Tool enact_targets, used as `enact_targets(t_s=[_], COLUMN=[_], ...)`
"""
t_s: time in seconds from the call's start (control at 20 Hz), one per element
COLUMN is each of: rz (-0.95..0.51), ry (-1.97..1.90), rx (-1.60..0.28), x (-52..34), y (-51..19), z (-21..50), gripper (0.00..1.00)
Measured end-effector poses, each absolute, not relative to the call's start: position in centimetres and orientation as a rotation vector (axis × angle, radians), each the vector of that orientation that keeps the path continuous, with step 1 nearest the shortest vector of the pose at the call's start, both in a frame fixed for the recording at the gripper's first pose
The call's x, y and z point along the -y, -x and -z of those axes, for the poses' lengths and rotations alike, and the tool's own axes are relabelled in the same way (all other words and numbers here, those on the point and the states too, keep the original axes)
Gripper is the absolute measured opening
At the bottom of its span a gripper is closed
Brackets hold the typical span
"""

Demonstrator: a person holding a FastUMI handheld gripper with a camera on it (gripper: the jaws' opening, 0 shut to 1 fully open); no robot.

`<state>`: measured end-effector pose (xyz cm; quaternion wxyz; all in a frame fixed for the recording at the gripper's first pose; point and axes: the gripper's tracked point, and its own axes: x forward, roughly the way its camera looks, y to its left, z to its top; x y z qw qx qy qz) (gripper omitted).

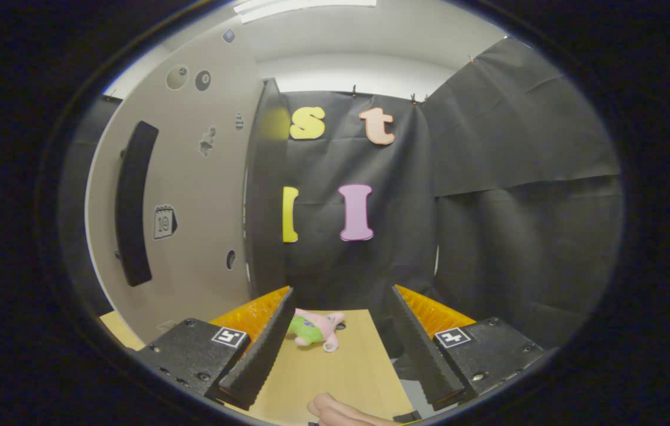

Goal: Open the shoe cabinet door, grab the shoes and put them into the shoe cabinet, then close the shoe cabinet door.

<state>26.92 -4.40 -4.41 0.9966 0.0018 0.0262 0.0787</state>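
Your hand shows nearest, on the near edge of the table. Your gripper has its fingers spread wide, holding nothing. A soft toy lies near the table's far edge. Beyond, left, stands the cabinet door with its dark handle.

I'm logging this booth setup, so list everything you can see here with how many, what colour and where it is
cabinet door: one, beige with small stickers, upright beside and beyond the fingers.
door handle: one, black, long vertical bar on the door.
plush toy: one, pink and green, lying on the table between the fingers, ahead of them.
table: one, light wood, under the fingers.
booth wall: black cloth, behind the table.
ceiling light: one, white, overhead.
hand: part of one, on the table's near edge.
gripper: one, fingers apart, holding nothing.
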Motion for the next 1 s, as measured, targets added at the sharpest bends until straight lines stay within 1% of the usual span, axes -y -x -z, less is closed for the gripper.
enact_targets(t_s=[0.3,0.35,0.4,0.45,0.65,0.85,1.0], rz=[-0.341,-0.349,-0.325,-0.309,-0.295,-0.254,-0.244], ry=[0.037,0.040,0.074,0.092,0.029,0.009,0.029], rx=[0.028,0.043,0.048,0.047,0.000,-0.002,-0.008], x=[-2.8,-4.0,-3.7,-3.5,-3.7,-3.8,-4.7], y=[-22.4,-21.9,-21.7,-21.3,-21.4,-21.0,-20.8], z=[2.2,1.8,1.9,2.0,2.2,2.2,2.2], gripper=[1.00,1.00,1.00,0.95,0.94,0.94,0.92])
